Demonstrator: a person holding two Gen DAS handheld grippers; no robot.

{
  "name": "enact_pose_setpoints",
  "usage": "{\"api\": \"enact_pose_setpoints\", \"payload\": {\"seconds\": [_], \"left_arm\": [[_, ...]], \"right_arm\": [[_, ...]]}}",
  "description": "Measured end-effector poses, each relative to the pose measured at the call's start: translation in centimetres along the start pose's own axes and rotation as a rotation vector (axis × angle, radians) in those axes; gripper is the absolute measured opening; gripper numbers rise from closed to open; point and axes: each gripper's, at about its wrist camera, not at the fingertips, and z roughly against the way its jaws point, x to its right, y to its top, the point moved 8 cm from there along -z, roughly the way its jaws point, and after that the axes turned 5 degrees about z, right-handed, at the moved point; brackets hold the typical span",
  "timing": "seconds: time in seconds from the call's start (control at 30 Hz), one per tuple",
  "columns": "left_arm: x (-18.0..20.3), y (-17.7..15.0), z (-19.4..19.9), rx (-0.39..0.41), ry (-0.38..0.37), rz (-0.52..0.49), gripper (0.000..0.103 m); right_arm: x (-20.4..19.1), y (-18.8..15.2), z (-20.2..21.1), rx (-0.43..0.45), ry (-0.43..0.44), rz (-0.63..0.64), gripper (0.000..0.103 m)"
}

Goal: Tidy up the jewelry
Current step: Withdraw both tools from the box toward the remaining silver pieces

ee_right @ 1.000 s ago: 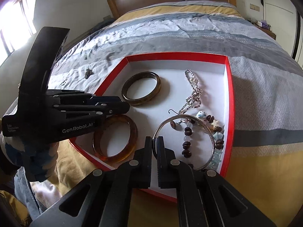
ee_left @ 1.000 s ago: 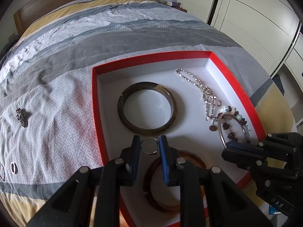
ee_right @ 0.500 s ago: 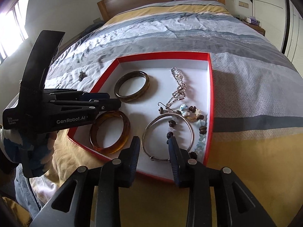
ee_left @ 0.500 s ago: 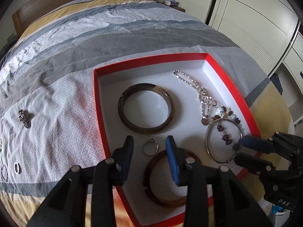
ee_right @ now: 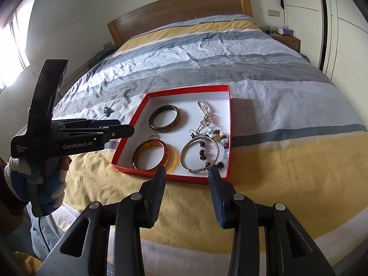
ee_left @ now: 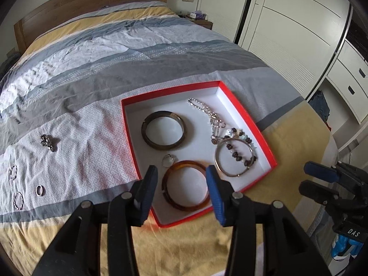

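Note:
A red-rimmed white tray lies on the bed. It holds a dark bangle, an amber bangle, a small silver ring, a silver bangle, a beaded bracelet and a silver chain. My left gripper is open and empty, above the tray's near edge. My right gripper is open and empty, just short of the tray. Each gripper shows in the other's view: the left gripper, the right gripper.
Loose pieces lie on the bedspread left of the tray: a dark brooch, a small ring and two twisted hoops. A wooden headboard stands at the far end. White wardrobes line the right side.
Both grippers have opened and pulled back from the tray. The left let go of the small silver ring; the right let go of the silver bangle. Both pieces now lie in the tray.

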Motion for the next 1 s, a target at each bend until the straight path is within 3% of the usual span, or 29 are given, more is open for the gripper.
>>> {"api": "enact_pose_setpoints", "payload": {"seconds": [0.13,0.3,0.5,0.73,1.0], "left_arm": [[0.2,-2.1,3.3,0.023,-0.001,-0.02,0.042],[-1.5,-5.5,8.4,0.072,0.077,0.006,0.042],[-5.0,-8.4,16.3,0.191,0.159,0.079,0.042],[-11.3,-12.8,24.4,0.257,0.262,0.189,0.042],[-19.4,-19.2,30.2,0.283,0.371,0.347,0.042]], "right_arm": [[-1.1,-0.7,2.7,0.025,-0.003,-0.022,0.04],[-2.9,-1.0,5.9,0.061,-0.007,-0.046,0.04],[-6.0,-0.9,9.5,0.117,0.015,-0.052,0.04],[-10.9,-0.8,13.2,0.162,0.041,0.002,0.041],[-15.3,-0.7,14.3,0.171,0.064,0.054,0.045]]}}
